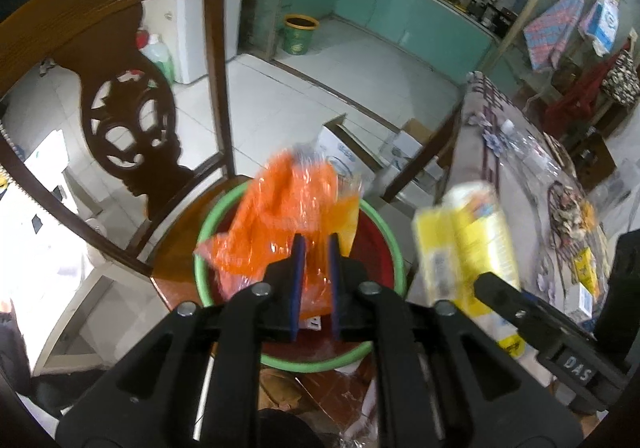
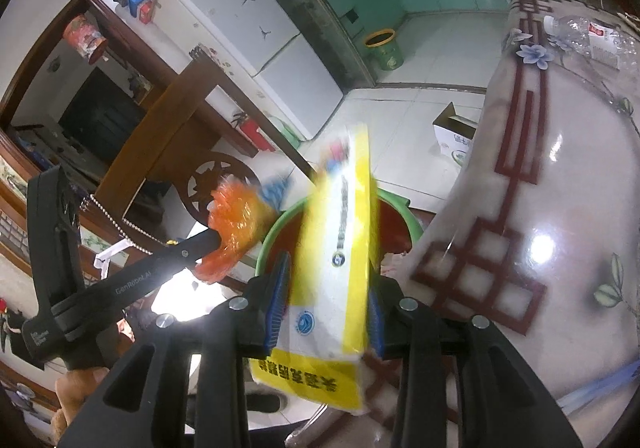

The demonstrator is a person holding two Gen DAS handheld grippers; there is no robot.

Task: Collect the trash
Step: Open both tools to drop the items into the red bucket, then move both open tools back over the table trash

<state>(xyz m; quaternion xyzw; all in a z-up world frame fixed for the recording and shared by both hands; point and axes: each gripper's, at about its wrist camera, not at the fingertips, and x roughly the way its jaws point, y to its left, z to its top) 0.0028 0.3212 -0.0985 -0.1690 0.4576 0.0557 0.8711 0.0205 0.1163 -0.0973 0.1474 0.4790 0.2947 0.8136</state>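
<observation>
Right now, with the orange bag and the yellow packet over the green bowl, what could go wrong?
1. The orange bag is light and spreads past the green bowl's rim, so it might flop out onto the chair.
2. The yellow packet is long; part of it hangs outside the bowl, so it could tip over the edge.
3. Both hand-held grippers crowd one bowl and could bump.

- My left gripper (image 1: 316, 272) tilts steeply down, its blue pads slightly parted with an orange wrapper (image 1: 280, 215) between them.
- My right gripper (image 2: 328, 312) angles down too, jaws wider, a yellow pack (image 2: 336, 248) between the pads.
</observation>
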